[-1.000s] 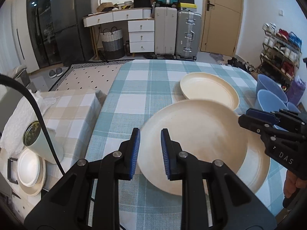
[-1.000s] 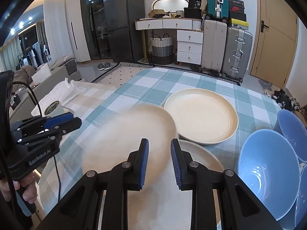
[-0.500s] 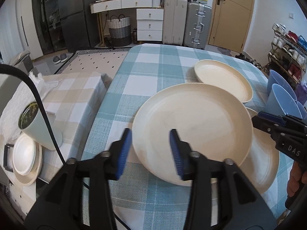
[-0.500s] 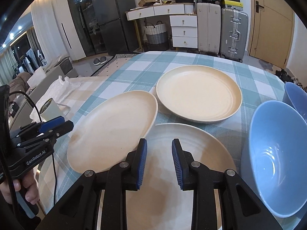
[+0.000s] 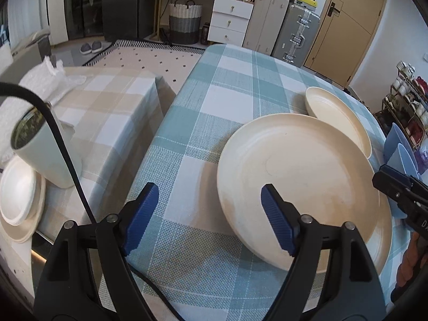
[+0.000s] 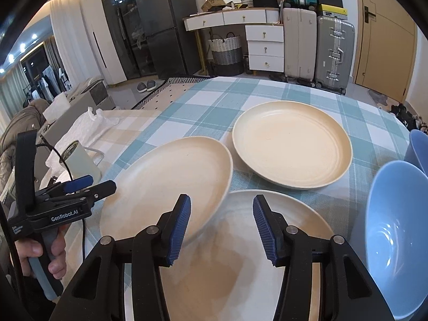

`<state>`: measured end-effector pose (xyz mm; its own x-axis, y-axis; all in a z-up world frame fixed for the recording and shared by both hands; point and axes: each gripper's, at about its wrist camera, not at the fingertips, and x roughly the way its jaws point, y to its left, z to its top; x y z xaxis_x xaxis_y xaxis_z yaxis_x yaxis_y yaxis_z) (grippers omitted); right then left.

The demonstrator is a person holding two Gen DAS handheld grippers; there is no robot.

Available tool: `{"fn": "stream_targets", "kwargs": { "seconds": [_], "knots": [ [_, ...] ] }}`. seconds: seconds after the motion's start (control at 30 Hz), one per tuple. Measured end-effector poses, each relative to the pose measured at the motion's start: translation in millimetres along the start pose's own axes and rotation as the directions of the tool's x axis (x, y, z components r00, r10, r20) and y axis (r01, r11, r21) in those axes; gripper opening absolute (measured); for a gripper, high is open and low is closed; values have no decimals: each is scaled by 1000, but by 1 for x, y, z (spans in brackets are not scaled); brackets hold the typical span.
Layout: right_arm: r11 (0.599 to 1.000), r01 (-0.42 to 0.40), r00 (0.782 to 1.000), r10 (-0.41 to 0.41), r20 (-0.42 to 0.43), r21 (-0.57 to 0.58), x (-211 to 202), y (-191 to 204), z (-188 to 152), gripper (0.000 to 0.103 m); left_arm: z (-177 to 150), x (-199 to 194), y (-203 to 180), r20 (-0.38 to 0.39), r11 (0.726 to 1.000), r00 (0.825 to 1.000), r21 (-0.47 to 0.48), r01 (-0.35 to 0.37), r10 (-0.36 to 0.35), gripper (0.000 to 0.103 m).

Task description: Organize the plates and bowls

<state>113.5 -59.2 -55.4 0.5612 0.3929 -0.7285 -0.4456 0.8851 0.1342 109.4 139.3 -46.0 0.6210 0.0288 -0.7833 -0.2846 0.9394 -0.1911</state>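
Note:
Three cream plates lie on the blue-checked table. The left plate rests with its right edge on the near plate. The far plate sits flat behind them. Blue bowls stand at the right. My left gripper is open and empty, at the left plate's near-left rim. My right gripper is open and empty above the near plate.
A lower beige-checked table stands to the left with a pale mug and small stacked plates. A black cable runs past it. Suitcases, drawers and a door stand at the back.
Both grippers opened wide. The left plate, held tilted before, now lies released with its edge on the near plate. The left gripper drew back and swung left.

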Motion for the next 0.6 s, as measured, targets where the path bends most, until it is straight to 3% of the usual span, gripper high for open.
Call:
{"fn": "stream_targets", "kwargs": {
  "seconds": [0.27,0.3,0.43,0.6],
  "knots": [
    [999,-11,999,10,-32,-31,21,11,3,50,1,26,1,-45,999,998,-20,42,-43,70],
    [999,-11,999,10,-31,-35,22,12,3,48,1,27,-1,-47,999,998,-19,46,-47,63],
    [999,-10,999,8,-34,-47,27,13,3,41,2,34,-7,-57,999,997,4,54,-54,50],
    [998,1,1000,-3,-27,-60,28,12,1,28,2,38,-12,-64,998,996,25,62,-60,19]
  ]
}}
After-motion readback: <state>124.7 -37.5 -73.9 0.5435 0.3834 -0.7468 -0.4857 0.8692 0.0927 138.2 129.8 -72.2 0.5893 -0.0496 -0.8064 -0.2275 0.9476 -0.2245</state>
